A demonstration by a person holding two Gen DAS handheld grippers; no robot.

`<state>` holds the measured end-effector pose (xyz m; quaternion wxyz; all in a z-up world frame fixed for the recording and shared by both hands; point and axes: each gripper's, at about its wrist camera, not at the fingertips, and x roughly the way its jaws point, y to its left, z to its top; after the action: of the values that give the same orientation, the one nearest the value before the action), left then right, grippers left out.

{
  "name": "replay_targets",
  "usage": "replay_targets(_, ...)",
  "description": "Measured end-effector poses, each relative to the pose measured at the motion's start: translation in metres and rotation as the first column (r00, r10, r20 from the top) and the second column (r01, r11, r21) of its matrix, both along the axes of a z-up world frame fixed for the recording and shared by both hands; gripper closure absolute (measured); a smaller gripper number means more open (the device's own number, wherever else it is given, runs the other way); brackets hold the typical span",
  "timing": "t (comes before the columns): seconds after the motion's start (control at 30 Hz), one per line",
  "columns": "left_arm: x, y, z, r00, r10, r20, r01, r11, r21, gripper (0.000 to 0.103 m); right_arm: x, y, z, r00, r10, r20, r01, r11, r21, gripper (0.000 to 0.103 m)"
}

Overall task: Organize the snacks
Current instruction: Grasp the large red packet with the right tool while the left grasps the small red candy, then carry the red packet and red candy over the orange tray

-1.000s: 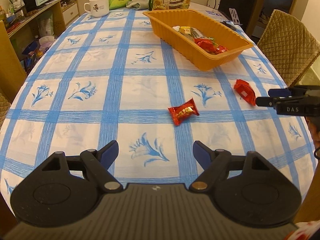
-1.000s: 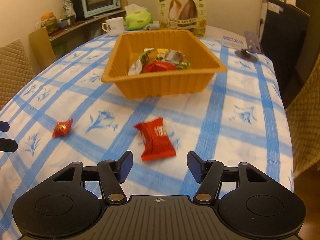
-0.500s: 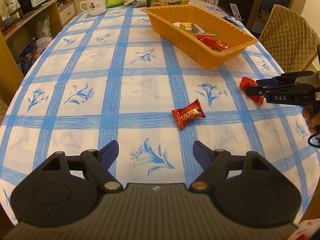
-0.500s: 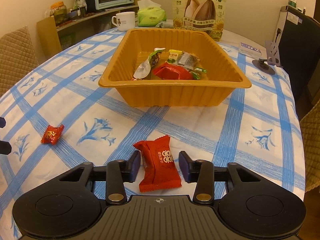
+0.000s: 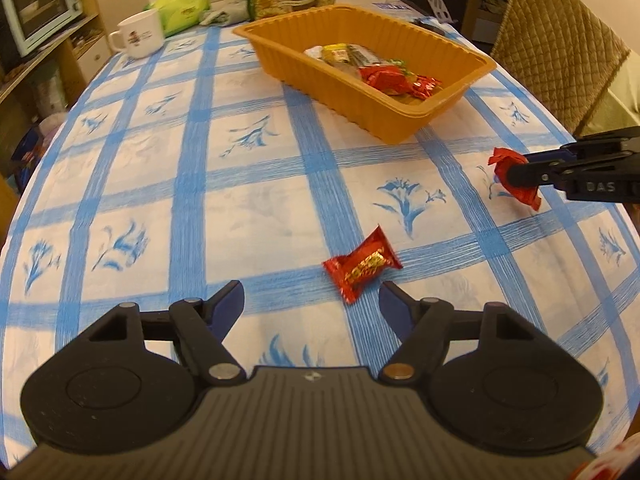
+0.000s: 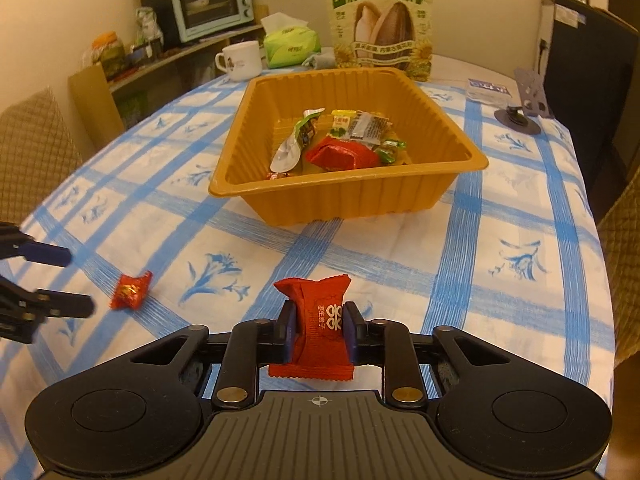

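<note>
On the blue-checked tablecloth (image 5: 192, 184), at about 12 o'clock from our right gripper (image 6: 318, 334), stands the orange tray (image 6: 344, 200), already holding a loose heap of wrapped snacks (image 6: 340, 144): a big red packet, a silver-green one and some small yellow and grey sachets. Our right gripper has its jaws pinching a red snack packet (image 6: 316, 332) across its middle, so that the wrapper bulges above and below the pads; we see the packet upright between them, its crimped top edge toward the tray. From the left wrist view this same packet shows at 2 o'clock, gripped at the tip of the right gripper's fingers (image 5: 532, 168), near the tray's closest corner.

Our left gripper (image 5: 312, 300) has its jaws spread wide. Just ahead of them, closer to the right finger at about 1 o'clock, a small red-and-gold candy (image 5: 362, 266) lies flat on a blue stripe of the cloth, touching neither finger.

Beyond the tray, at 11 o'clock in the right wrist view, we see a white mug (image 6: 240, 60) and a green tissue pack (image 6: 292, 46); at 12 o'clock a tall sunflower-seed bag (image 6: 380, 20) stands upright.
</note>
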<state>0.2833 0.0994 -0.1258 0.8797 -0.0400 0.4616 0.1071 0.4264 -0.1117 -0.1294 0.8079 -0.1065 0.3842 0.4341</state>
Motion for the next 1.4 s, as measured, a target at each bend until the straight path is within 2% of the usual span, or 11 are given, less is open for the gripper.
replay_targets(0.17, 0.014, -0.004, -0.006, 0.997, -0.070, -0.018, 0.071, 0.997, 0.021, 0.035, -0.004, -0.010, 0.003, 0.999, -0.033, -0.031, 0.034, 0.999, 0.018, 0.078)
replay_targets(0.23, 0.020, -0.005, -0.009, 0.996, -0.090, -0.025, 0.091, 0.996, 0.023, 0.040, -0.005, -0.013, 0.003, 0.998, -0.044, -0.038, 0.045, 0.999, 0.023, 0.078)
replay_targets(0.3, 0.026, -0.004, -0.010, 0.995, -0.099, -0.026, 0.100, 0.995, 0.022, 0.045, -0.006, -0.016, 0.004, 0.998, -0.055, -0.043, 0.057, 0.998, 0.026, 0.078)
replay_targets(0.43, 0.036, -0.002, -0.011, 0.993, -0.116, -0.021, 0.116, 0.993, 0.003, 0.047, -0.007, -0.022, 0.004, 0.996, -0.078, -0.049, 0.079, 0.997, 0.024, 0.078)
replay_targets(0.6, 0.045, 0.000, -0.013, 0.991, -0.131, -0.026, 0.130, 0.991, -0.038, 0.064, -0.005, -0.028, 0.005, 0.993, -0.100, -0.057, 0.101, 0.995, 0.023, 0.078)
replay_targets(0.67, 0.046, -0.002, -0.013, 0.990, -0.139, -0.024, 0.138, 0.989, -0.045, 0.065, -0.005, -0.029, 0.005, 0.993, -0.107, -0.057, 0.108, 0.994, 0.021, 0.078)
replay_targets(0.8, 0.048, -0.004, -0.014, 0.988, -0.151, -0.032, 0.148, 0.986, -0.075, 0.082, -0.004, -0.029, 0.006, 0.992, -0.114, -0.057, 0.116, 0.993, 0.022, 0.078)
replay_targets(1.4, 0.037, -0.003, -0.006, 0.995, -0.102, -0.013, 0.100, 0.989, -0.106, 0.085, -0.007, -0.023, 0.014, 0.995, -0.089, -0.045, 0.091, 0.995, 0.040, 0.078)
